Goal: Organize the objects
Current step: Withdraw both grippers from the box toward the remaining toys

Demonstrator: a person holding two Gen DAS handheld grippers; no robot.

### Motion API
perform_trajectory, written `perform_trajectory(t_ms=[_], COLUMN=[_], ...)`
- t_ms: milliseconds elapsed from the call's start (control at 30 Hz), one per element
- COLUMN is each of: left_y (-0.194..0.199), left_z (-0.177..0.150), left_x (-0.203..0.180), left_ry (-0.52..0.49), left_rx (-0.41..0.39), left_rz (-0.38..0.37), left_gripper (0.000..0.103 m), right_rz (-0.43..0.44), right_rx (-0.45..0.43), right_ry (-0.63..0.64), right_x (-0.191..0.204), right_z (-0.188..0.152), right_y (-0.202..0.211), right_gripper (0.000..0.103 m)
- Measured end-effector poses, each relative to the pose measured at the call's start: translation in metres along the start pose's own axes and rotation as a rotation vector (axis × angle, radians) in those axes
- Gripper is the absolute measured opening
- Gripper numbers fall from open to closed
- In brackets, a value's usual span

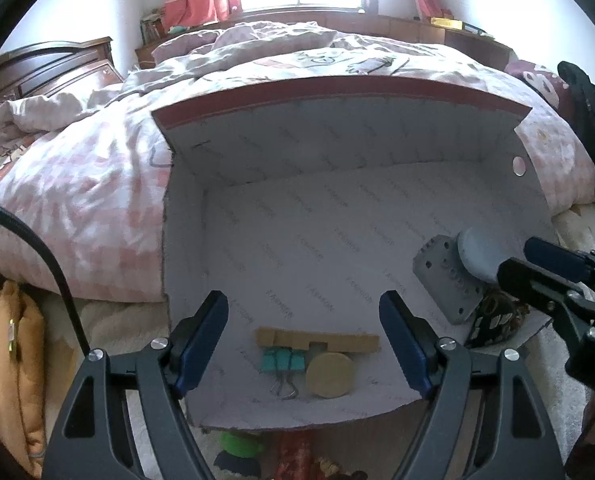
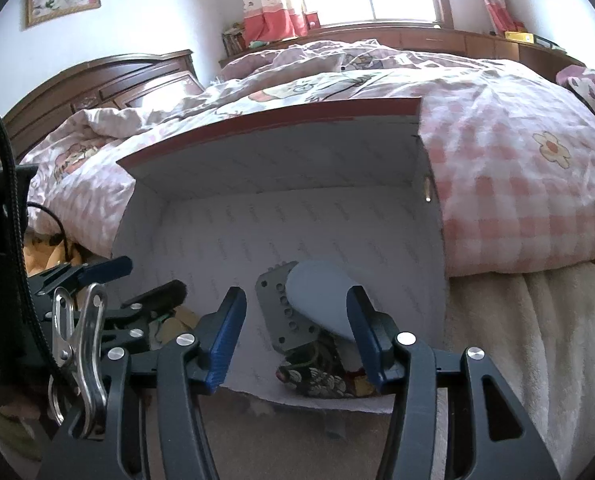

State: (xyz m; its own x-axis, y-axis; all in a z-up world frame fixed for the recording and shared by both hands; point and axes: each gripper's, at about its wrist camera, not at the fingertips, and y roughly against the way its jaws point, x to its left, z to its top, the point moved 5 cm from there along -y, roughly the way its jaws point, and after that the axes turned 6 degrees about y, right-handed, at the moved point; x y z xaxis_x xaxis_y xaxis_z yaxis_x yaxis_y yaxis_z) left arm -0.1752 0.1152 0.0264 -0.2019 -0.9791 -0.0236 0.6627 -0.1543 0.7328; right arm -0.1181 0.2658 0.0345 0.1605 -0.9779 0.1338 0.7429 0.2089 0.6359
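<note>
Looking about halfway: wooden pieces (image 1: 317,342), binder clip (image 1: 283,364) and grey plate (image 1: 447,280) are sitting in the box (image 1: 297,152) on the bed (image 1: 77,184); both the left claw (image 1: 303,344) and right claw (image 2: 295,340) are hanging wide, empty, while stuff near the box's front edge is waiting.

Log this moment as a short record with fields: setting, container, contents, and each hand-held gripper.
setting: bed with pink checked quilt
container: open cardboard box lying on the bed, white printed lining
contents near left hand-held gripper: tan wooden block, teal binder clip, tan round disc
contents near right hand-held gripper: grey perforated plate, pale blue oval piece resting on it, dark patterned pouch
left hand-held gripper: open, holding nothing
right hand-held gripper: open, fingers either side of the oval piece
</note>
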Motion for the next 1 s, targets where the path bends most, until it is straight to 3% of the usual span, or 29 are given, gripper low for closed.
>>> perform_trajectory(t_ms=[233,533,767,1000], left_y=[0.021,0.045,0.068,0.075], left_z=[0.003,-0.003,-0.019,-0.053], left_x=[0.017,0.039,0.053,0.062], left_ry=[0.057,0.066,0.062,0.094], left_rx=[-0.016,-0.033,-0.044,-0.006], left_rz=[-0.004,0.048,0.079,0.059], left_gripper=[0.079,0.079,0.079,0.079], right_rz=[-0.013,-0.031,-0.03,-0.03], right_rx=[-0.039,-0.032,-0.034,-0.003], right_ry=[-0.074,-0.109,-0.116,-0.089], right_x=[-0.018,-0.031,-0.03,-0.02], right_z=[-0.001,-0.014,-0.023,-0.042], right_y=[0.015,0.029,0.045,0.057], right_gripper=[0.054,0.054,0.054,0.054])
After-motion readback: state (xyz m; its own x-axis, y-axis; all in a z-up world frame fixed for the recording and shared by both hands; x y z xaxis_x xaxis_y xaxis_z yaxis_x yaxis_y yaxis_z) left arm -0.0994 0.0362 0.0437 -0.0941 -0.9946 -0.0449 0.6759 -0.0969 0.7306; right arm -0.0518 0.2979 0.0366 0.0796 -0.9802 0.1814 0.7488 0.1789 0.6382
